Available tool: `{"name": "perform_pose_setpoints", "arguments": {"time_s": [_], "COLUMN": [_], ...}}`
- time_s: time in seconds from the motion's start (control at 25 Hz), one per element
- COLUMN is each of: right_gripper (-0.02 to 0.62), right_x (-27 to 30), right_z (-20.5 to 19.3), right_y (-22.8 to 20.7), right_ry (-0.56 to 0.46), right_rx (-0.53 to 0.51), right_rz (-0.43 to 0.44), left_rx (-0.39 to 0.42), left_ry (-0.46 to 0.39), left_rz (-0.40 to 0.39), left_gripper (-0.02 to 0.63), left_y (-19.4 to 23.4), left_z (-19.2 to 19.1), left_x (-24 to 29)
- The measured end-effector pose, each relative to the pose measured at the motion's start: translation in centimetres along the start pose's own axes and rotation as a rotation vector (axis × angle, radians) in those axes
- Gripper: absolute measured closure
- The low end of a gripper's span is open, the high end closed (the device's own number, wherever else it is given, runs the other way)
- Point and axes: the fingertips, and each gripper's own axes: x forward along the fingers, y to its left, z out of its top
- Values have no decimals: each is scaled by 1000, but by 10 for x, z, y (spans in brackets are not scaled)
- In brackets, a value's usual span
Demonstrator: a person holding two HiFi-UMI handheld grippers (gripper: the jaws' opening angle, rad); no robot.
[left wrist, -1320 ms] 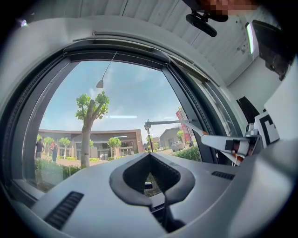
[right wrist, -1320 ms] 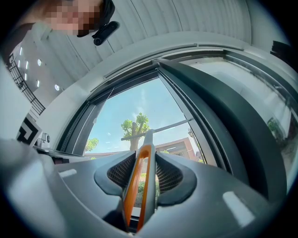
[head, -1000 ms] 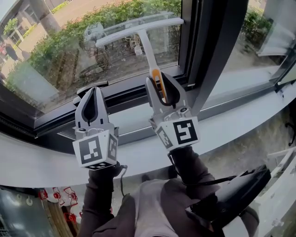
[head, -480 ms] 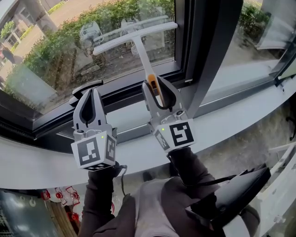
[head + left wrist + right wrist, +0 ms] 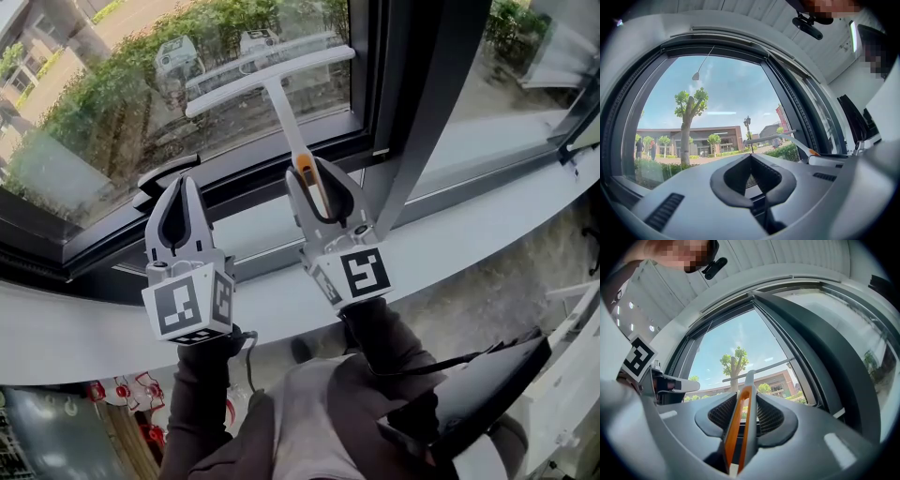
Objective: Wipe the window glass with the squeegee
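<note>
The squeegee [image 5: 270,73] is white with an orange-striped handle [image 5: 740,418]. Its blade bar lies against the window glass [image 5: 141,103] low on the pane. My right gripper [image 5: 305,169] is shut on the handle, just above the dark lower frame. In the right gripper view the blade bar [image 5: 759,370] crosses the glass ahead of the jaws. My left gripper [image 5: 183,183] hangs to the left with its tips together and nothing in them, near the window handle [image 5: 167,171]. In the left gripper view the squeegee [image 5: 780,139] shows to the right of the left gripper [image 5: 751,157].
A thick dark mullion [image 5: 427,103] stands right of the pane, with another pane [image 5: 525,75] beyond. The white sill [image 5: 281,300] runs under both grippers. Hedges and a street lie outside. A dark bag [image 5: 469,398] hangs at the person's right side.
The right gripper has carried the squeegee a little left and up along the glass. The left gripper has barely moved.
</note>
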Motion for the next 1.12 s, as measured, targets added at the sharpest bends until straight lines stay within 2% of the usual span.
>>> {"name": "perform_pose_setpoints", "arguments": {"time_s": [1.12], "right_gripper": [468], "right_x": [-31], "right_z": [-56], "right_y": [-7], "right_ry": [104], "right_rx": [59], "right_rz": [-24], "left_rx": [7], "left_ry": [67], "left_rz": [-34], "left_gripper": [604], "left_y": [-15], "left_z": [-27], "left_x": [6]}}
